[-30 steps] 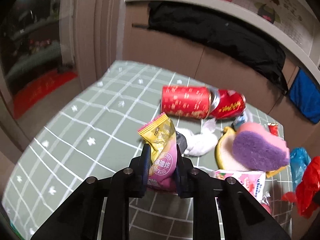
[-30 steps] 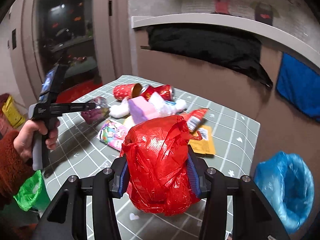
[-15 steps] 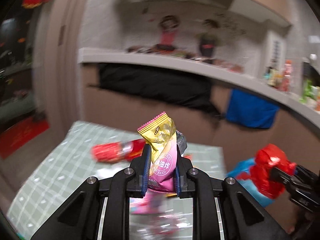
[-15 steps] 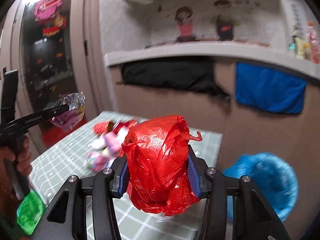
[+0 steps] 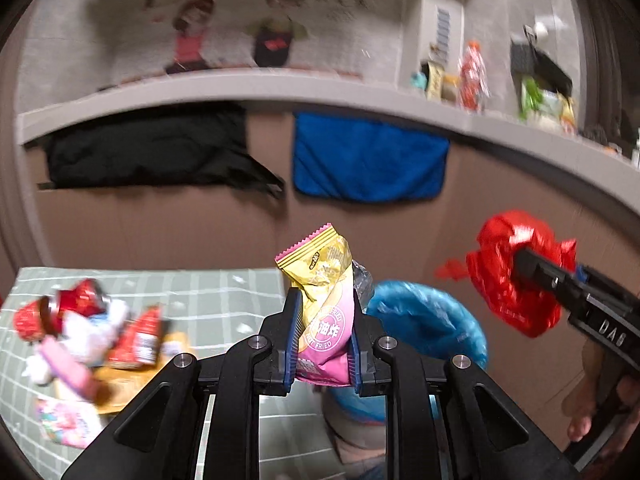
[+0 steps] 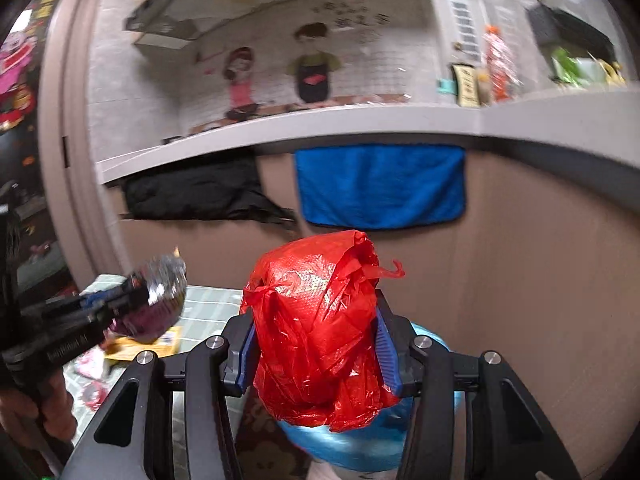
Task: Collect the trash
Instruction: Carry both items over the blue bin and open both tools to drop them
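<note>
My left gripper (image 5: 323,332) is shut on a yellow and pink snack wrapper (image 5: 322,292), held upright over the table's right edge. Just behind it stands a bin lined with a blue bag (image 5: 428,324). My right gripper (image 6: 316,348) is shut on a crumpled red plastic bag (image 6: 316,328), directly above the blue-lined bin (image 6: 352,448). In the left wrist view the red bag (image 5: 512,276) hangs at the right, beyond the bin. The right wrist view shows the left gripper (image 6: 156,296) with its wrapper (image 6: 160,300) at the left.
A green checked table (image 5: 224,300) carries more litter at its left: crushed red cans (image 5: 76,308), white tissue (image 5: 100,328), flat wrappers (image 5: 68,424). A brown wall with a black cloth (image 5: 148,148) and a blue towel (image 5: 368,156) rises behind. A hand (image 6: 36,408) holds the left gripper's handle.
Both grippers swung right and rose from over the table toward the blue-lined bin, each still holding its load. The litter pile has slid to the left of the left wrist view.
</note>
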Demonstrator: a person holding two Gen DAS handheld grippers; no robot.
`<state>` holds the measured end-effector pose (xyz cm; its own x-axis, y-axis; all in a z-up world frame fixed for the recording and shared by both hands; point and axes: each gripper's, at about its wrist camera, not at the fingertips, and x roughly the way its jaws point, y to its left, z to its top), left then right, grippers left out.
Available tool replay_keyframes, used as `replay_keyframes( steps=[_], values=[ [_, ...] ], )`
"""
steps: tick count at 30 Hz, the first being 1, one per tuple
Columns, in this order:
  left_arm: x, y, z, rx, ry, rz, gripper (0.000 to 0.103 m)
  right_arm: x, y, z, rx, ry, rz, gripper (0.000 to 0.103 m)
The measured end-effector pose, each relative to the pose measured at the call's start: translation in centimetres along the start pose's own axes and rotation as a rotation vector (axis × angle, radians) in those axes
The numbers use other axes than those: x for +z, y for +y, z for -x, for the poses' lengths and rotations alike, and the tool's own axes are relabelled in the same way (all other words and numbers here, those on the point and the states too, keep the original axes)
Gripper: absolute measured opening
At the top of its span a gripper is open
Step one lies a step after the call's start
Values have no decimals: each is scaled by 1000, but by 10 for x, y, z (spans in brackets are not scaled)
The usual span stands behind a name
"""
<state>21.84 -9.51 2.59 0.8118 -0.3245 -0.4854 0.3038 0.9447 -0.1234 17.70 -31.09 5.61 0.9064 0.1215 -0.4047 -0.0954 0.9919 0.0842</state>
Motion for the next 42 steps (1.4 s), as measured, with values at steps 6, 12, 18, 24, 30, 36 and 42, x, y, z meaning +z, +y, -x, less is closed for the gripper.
replay_keyframes(
  steps=[6, 12, 18, 24, 30, 36, 42],
  values=[
    [0, -32, -54, -31, 80, -39, 21, -11, -40, -28, -49, 40, -81, 46],
    [-2, -49, -91, -68, 140, -38, 21, -20, -65, -50, -68, 80, -128, 46],
    [-5, -61, -121, -112, 196, -29, 21, -31, -78, -67, -71, 116, -168, 46],
    [-12, -64, -151, -120, 255, -17, 21, -44, -89, -86, -72, 164, -196, 46],
    [-18, -66, -173, -125, 291, -19, 21, -56, -90, -110, -75, 216, -188, 46],
    [-19, -64, -186, -111, 312, -22, 21, -63, -96, -127, -92, 248, -204, 47],
    [-16, -56, -190, -162, 304, 29, 43, -70, -102, -139, -45, 274, -252, 65]
  ],
)
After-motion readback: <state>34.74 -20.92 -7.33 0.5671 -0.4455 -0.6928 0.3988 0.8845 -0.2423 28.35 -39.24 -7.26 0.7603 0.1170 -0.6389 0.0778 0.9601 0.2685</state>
